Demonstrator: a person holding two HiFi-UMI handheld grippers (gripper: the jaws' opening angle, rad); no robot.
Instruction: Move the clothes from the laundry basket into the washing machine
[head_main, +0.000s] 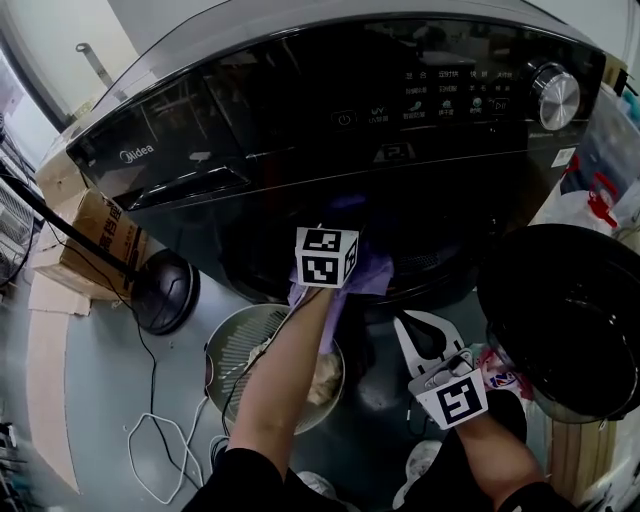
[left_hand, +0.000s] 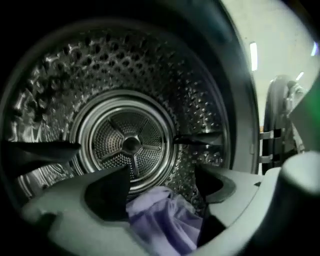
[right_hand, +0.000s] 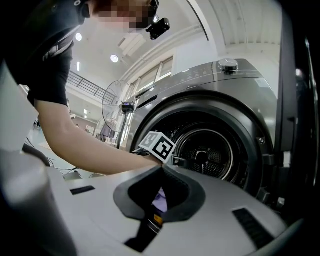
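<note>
The dark front-loading washing machine (head_main: 300, 130) stands with its door (head_main: 570, 310) swung to the right. My left gripper (left_hand: 160, 185) reaches into the steel drum (left_hand: 130, 145); only its marker cube (head_main: 325, 257) shows in the head view. Its jaws stand apart, and a lavender garment (left_hand: 165, 220) lies loose between and below them, spilling at the drum's mouth (head_main: 375, 270). My right gripper (head_main: 415, 325) hangs outside below the opening, jaws together on nothing (right_hand: 161, 167). The round laundry basket (head_main: 232, 345) sits on the floor under my left arm, with pale clothes (head_main: 322, 385) in it.
A cardboard box (head_main: 95, 240) and a black round stand base (head_main: 165, 290) sit left of the machine. White cable (head_main: 160, 440) loops on the floor near the basket. The open door crowds the right side beside my right gripper.
</note>
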